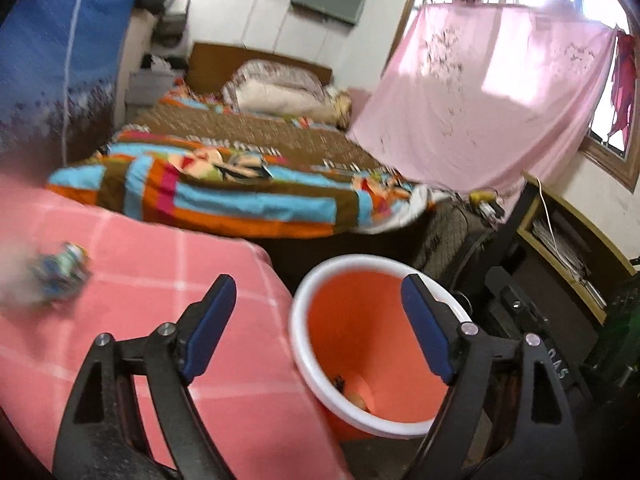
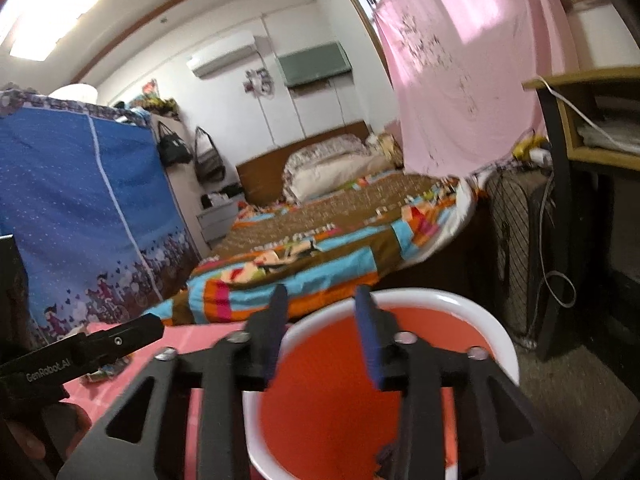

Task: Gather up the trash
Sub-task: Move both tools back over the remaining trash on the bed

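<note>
Left gripper [image 1: 316, 312] nearest, jaws spread wide, nothing between them, straddling the pink checked worktop [image 1: 168, 280] edge and the orange plastic bin with white rim [image 1: 360, 320]. Bin sits right of the worktop; some scraps at its bottom. Crumpled multicoloured wrapper [image 1: 60, 276] lies far left on the worktop, blurred. Right gripper [image 2: 320, 320] over the bin, jaws partly open, empty. Bed with striped quilt [image 1: 240, 184] beyond.
</note>
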Available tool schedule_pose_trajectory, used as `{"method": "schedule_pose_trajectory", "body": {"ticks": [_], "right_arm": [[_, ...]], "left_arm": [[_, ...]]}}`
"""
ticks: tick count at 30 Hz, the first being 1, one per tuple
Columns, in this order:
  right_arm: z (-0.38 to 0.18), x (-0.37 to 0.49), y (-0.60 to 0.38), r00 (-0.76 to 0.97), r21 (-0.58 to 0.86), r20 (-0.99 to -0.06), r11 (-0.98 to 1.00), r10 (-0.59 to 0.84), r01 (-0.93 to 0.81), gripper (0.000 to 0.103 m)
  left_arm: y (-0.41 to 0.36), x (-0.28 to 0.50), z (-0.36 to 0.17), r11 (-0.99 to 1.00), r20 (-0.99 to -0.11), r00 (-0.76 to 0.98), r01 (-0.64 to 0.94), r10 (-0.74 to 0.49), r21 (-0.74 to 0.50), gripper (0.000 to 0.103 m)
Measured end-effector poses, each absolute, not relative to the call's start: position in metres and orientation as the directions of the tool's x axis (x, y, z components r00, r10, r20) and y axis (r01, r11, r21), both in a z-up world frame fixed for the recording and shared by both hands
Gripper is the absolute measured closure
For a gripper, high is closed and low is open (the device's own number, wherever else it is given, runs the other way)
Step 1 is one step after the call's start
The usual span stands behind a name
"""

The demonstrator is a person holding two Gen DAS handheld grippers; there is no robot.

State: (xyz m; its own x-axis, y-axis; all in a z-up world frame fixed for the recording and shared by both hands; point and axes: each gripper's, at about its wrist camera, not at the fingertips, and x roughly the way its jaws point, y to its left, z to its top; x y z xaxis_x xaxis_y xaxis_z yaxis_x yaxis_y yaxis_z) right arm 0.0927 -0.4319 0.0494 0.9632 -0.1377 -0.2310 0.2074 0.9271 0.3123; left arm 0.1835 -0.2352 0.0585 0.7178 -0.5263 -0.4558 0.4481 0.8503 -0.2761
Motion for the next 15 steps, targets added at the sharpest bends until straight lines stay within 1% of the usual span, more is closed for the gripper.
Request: {"method": "schedule_pose_trajectory", "body": {"ticks": [3,5,7,9,10,11,12,13,14,15], "right_arm": [[0.058,0.093,-0.418,0.974,0.288,-0.185,0.941,-0.129,0.180,0.063],[0.065,0.094,-0.406,0.982,0.268,-0.146,0.950,-0.121,0.157,0.057],[0.068,0.094,-0.397,0.987,0.253,-0.118,0.958,-0.108,0.136,0.054],[0.073,0.096,-0.385,0.991,0.232,-0.087,0.966,-0.097,0.115,0.042],[0.075,0.097,-0.379,0.993,0.226,-0.072,0.968,-0.095,0.108,0.026],[0.077,0.096,-0.374,0.994,0.224,-0.053,0.969,-0.092,0.102,0.017],[0.079,0.096,-0.368,0.996,0.227,-0.028,0.970,-0.088,0.092,0.016],[0.081,0.097,-0.362,0.997,0.230,-0.004,0.970,-0.079,0.078,0.012],[0.082,0.097,-0.358,0.997,0.231,0.010,0.970,-0.072,0.068,0.004],[0.083,0.097,-0.353,0.997,0.233,0.027,0.971,-0.066,0.058,0.000]], "left_arm": [[-0.216,0.181,0.066,0.870,-0.418,0.763,0.424,-0.492,-0.250,0.012],[-0.201,0.178,0.071,0.883,-0.387,0.795,0.403,-0.468,-0.239,0.002],[-0.183,0.174,0.075,0.896,-0.350,0.827,0.376,-0.439,-0.235,0.000],[-0.167,0.170,0.078,0.906,-0.311,0.856,0.352,-0.414,-0.235,0.000],[-0.162,0.169,0.078,0.909,-0.302,0.863,0.345,-0.405,-0.234,0.000],[-0.151,0.165,0.079,0.918,-0.283,0.880,0.324,-0.382,-0.230,0.000],[-0.145,0.163,0.080,0.925,-0.271,0.892,0.308,-0.362,-0.223,0.000],[-0.138,0.161,0.080,0.932,-0.258,0.904,0.291,-0.342,-0.215,0.000],[-0.130,0.157,0.080,0.941,-0.243,0.917,0.272,-0.317,-0.202,0.000],[-0.121,0.153,0.080,0.951,-0.224,0.931,0.249,-0.288,-0.185,0.000]]}}
